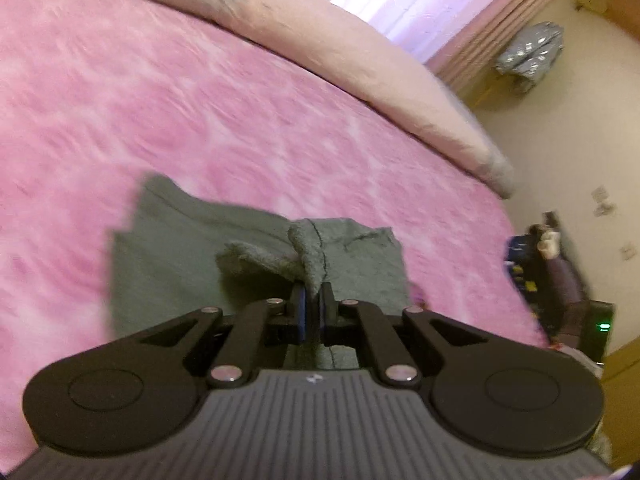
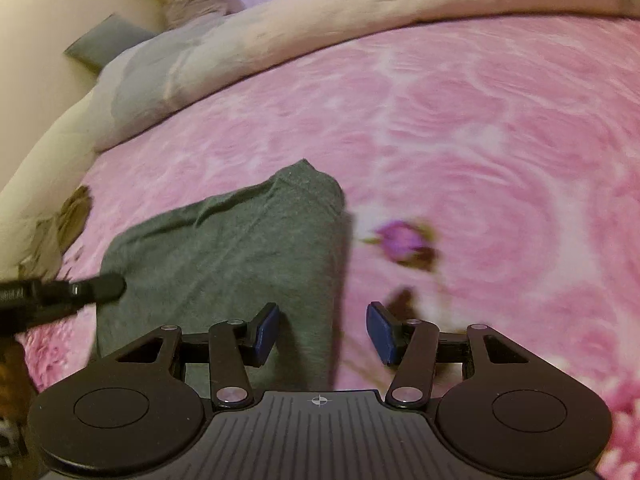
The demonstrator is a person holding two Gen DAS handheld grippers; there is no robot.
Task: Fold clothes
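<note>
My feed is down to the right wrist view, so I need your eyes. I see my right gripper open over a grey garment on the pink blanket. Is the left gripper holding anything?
Observer: Yes. The left gripper is shut on a bunched fold of the grey garment, which sticks up between its fingers.
Operator: Is the rest of the cloth lifted?
Observer: No, in the left view the garment beyond the pinch lies flat on the pink blanket.
Operator: Anything past the bed on that side?
Observer: A dark unit with a green light stands by the wall beyond the bed's edge.
</note>
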